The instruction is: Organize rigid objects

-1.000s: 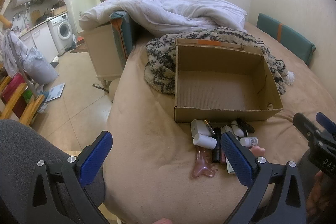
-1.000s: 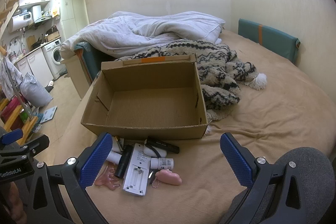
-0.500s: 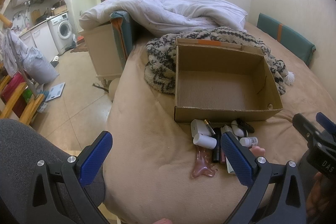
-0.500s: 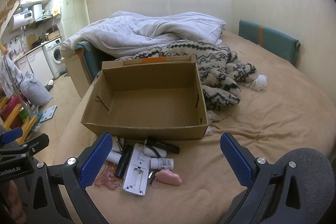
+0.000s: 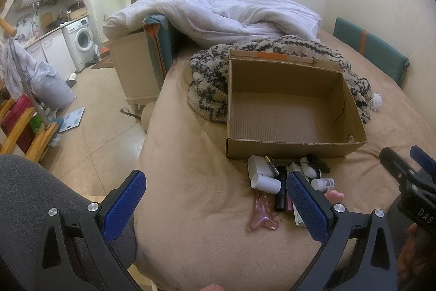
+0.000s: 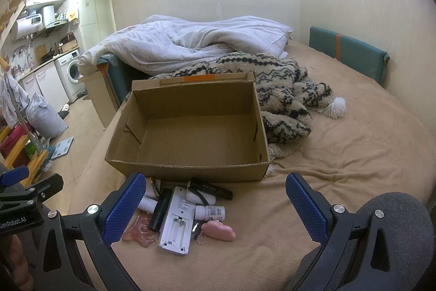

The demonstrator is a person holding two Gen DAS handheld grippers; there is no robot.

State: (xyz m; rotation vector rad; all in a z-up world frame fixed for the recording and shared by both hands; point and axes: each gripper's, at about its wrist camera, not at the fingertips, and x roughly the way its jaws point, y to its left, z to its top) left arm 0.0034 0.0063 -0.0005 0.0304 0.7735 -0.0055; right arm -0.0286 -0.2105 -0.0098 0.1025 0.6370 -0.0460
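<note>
Behind left fingers (image 5: 308, 209), white remote (image 5: 298, 218) half-hidden

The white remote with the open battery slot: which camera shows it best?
The right wrist view: the white remote lies whole there, battery slot up, among the small items before the cardboard box. In the left wrist view the left gripper finger hides most of it.

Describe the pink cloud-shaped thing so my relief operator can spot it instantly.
Find the open cardboard box on the tan bed; a small pile of items lies against its near wall. At the pile's near right edge sits the pink cloud charm, opaque and puffy with a bead chain, beside the white remote.
</note>
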